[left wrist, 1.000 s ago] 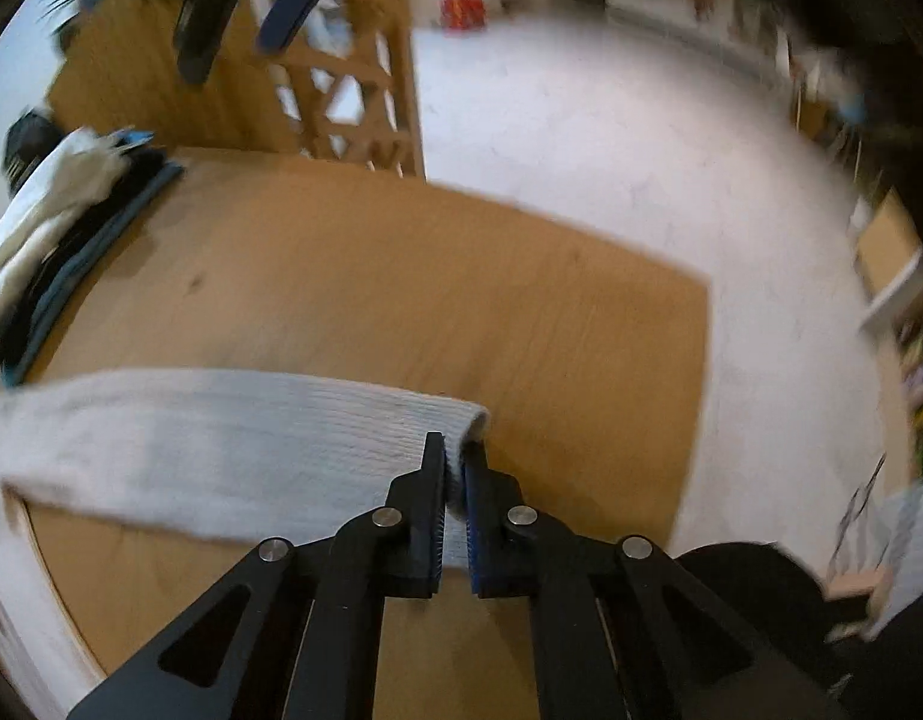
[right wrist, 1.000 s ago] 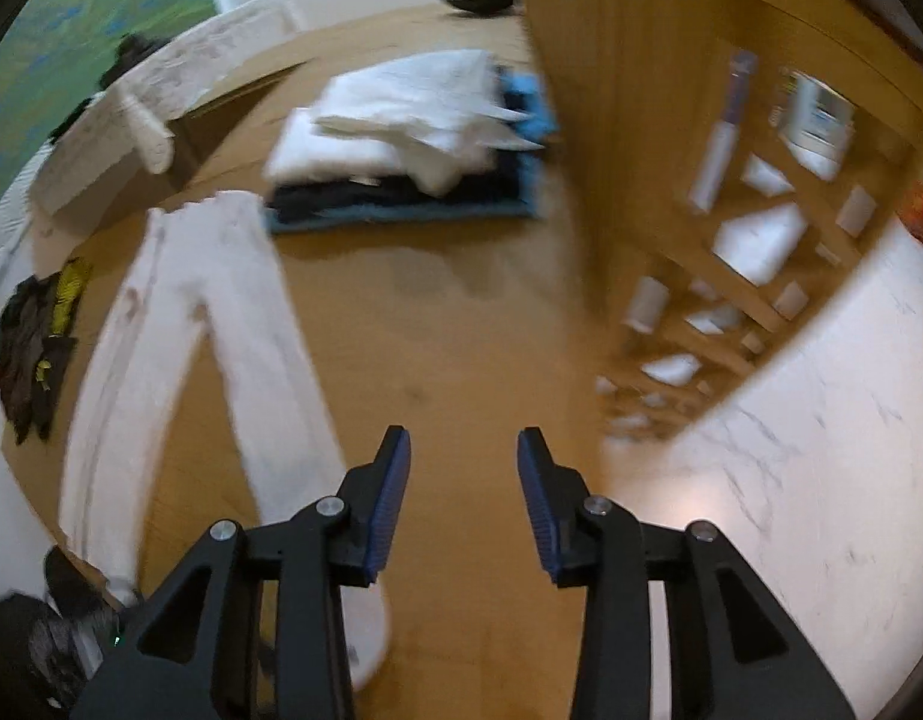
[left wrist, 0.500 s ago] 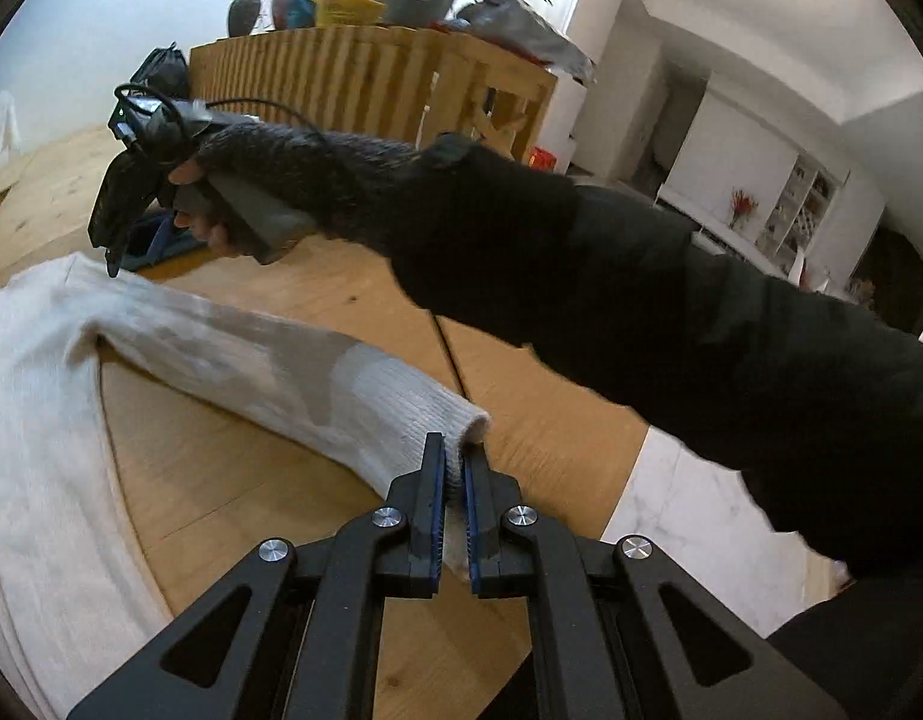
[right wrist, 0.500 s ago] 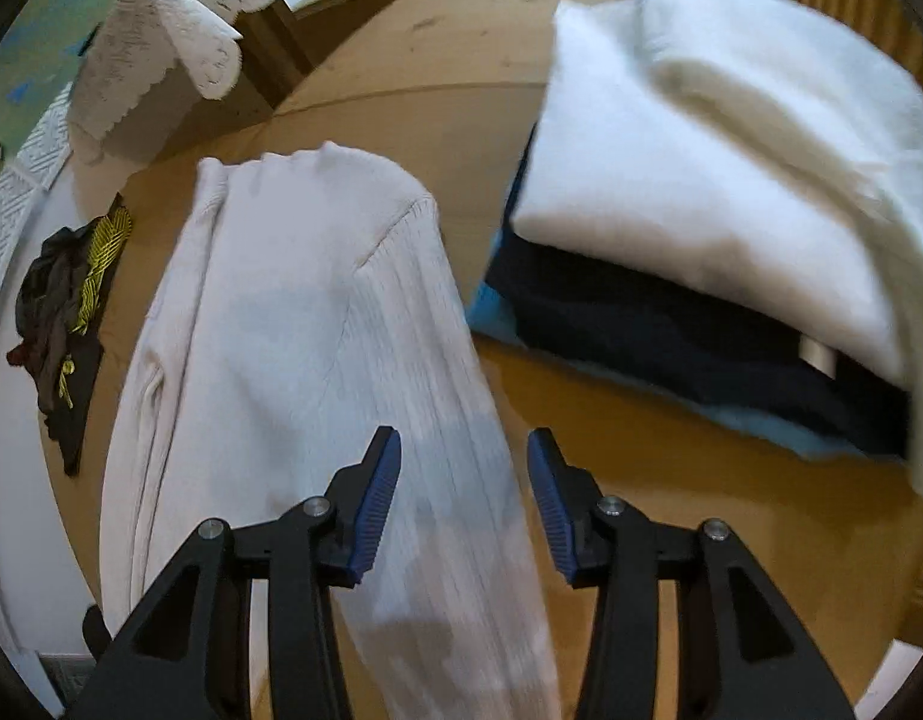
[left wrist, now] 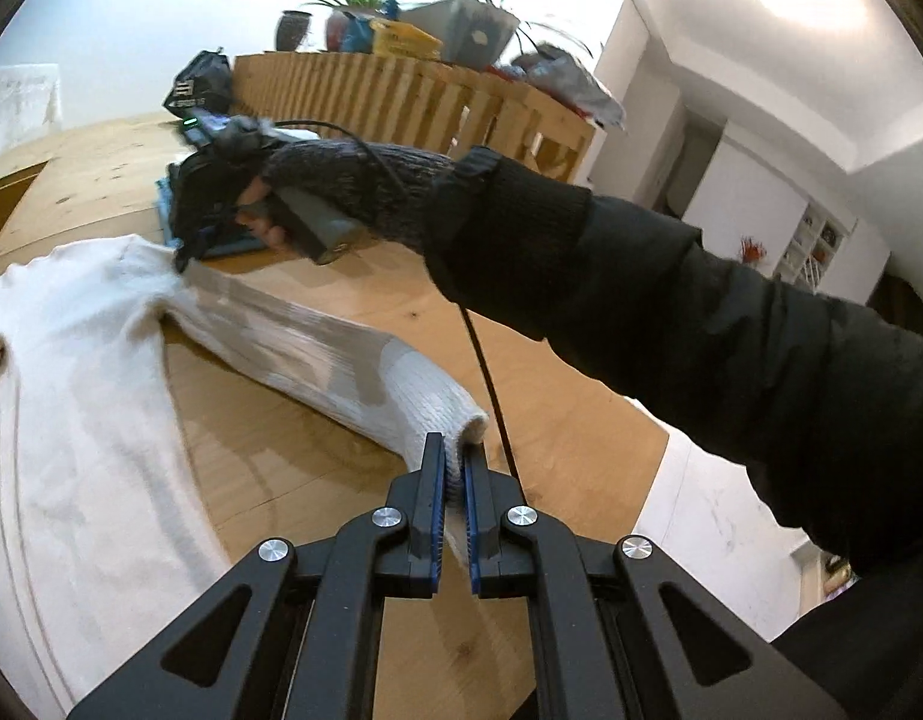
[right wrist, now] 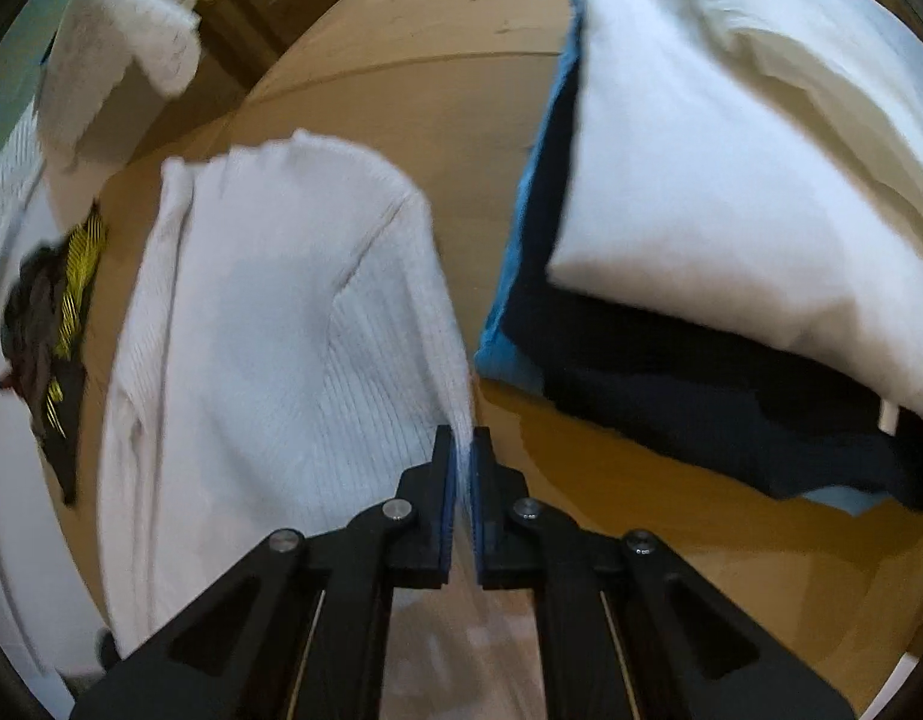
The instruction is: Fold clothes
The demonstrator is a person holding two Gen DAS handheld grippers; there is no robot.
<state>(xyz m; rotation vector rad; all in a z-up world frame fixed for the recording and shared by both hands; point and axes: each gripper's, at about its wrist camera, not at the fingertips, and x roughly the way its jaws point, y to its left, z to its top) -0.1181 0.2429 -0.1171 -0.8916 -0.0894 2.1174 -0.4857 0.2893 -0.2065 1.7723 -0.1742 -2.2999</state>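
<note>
White sweater (right wrist: pixel 263 324) spread flat on wooden table (left wrist: pixel 317 456). Left tool (left wrist: pixel 453 474) clamped on cuff (left wrist: pixel 455 426) of sleeve near table edge. Right tool (right wrist: pixel 461 468) pinched shut on sweater edge by shoulder, seen in left view under gloved hand (left wrist: pixel 317 192). Just beside, pile (right wrist: pixel 731 228) of folded clothes: white over dark over blue. Dark garment (right wrist: pixel 47 324) at far left.
</note>
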